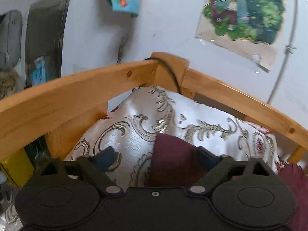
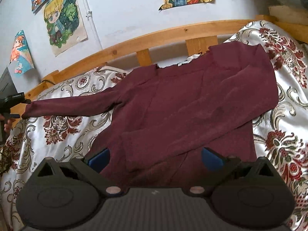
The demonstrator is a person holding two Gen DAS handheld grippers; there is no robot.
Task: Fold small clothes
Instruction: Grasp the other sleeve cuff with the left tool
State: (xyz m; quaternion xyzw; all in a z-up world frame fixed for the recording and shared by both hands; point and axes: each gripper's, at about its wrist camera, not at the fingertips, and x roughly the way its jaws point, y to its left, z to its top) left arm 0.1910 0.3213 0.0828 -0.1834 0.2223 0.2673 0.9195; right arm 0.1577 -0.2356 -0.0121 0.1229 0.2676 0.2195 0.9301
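Right wrist view: maroon long-sleeved knit top (image 2: 182, 105) lies flat on floral satin bedspread (image 2: 57, 127) for folding; right gripper (image 2: 156, 158) gapes empty; left gripper (image 1: 157, 157) straddles a sleeve cuff (image 1: 173, 154), unclamped.

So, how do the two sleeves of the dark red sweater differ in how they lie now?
The left sleeve stretches out straight to the side over the bedspread, while the right sleeve is folded diagonally across the sweater body. The left sleeve's cuff reaches the left gripper; the right sleeve's cuff lies near the right gripper, untouched. Both lie flat.
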